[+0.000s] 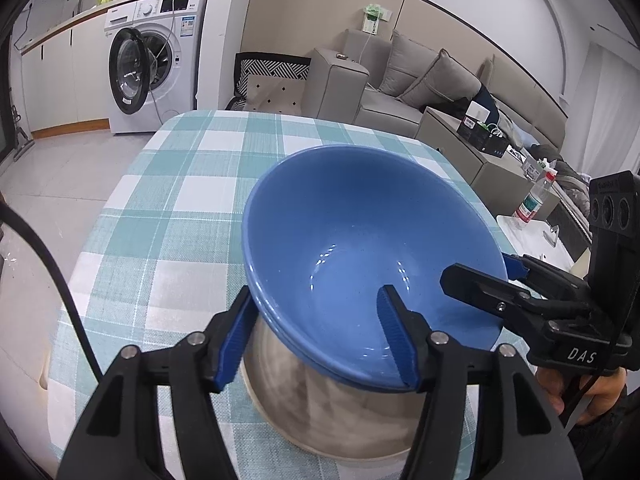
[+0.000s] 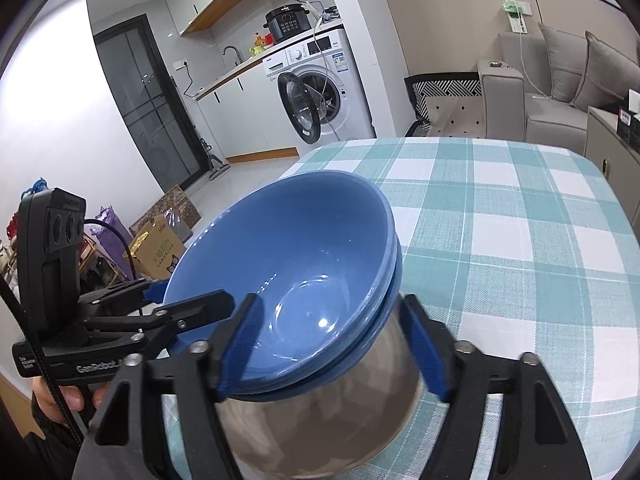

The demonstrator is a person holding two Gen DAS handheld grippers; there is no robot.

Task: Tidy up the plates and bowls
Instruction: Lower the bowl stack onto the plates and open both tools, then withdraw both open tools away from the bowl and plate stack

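My left hand-held gripper sat at the bottom of its own view with its jaws spread, one blue pad outside the near rim of the blue bowls and the other inside the basin; I could see a gap at each pad, so nothing was pinched. The bowls were nested, at least two rims showing, and rested tilted on top of a steel bowl that stood on the checked table, low and centre in the frame.

To the right in that view my right hand-held gripper straddled the opposite rim. In its own camera its jaws were likewise apart, the left pad inside the basin and the right pad out beside the steel wall, neither pressing that I could tell.

I judged the blue bowls to be glazed ceramic: stiff, fairly heavy as a stack, slick and liable to chip. The rim was the only place to take hold, one pad in and one out, on two opposite sides. The steel bowl looked light and smooth, so it might slide under a push.

The bowls' mouth faced up and leaned toward me; being round they had no long axis, only that tipped centre line.
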